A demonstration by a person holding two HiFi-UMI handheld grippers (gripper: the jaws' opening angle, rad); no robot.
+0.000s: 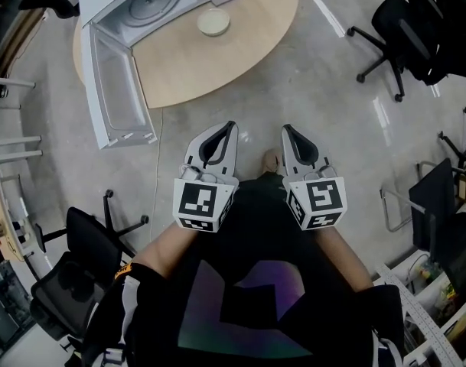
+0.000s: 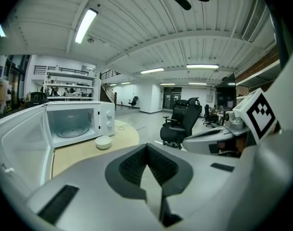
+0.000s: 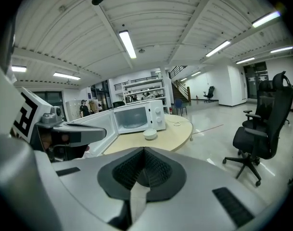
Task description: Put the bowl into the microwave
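Only the right gripper view is showing a person (image 3: 83, 108). Left gripper (image 1: 231, 126) and right gripper (image 1: 286, 128) are sitting closed, empty. Pale bowl (image 1: 213, 22) is standing upright.

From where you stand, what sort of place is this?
Probably a big open office or lab hall: black swivel office chairs on a glossy floor, long strip lights on a ribbed ceiling, and a round wooden table carrying a white microwave and a bowl.

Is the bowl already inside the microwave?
No, the bowl stands on the round table, just in front of the open microwave and outside its chamber.
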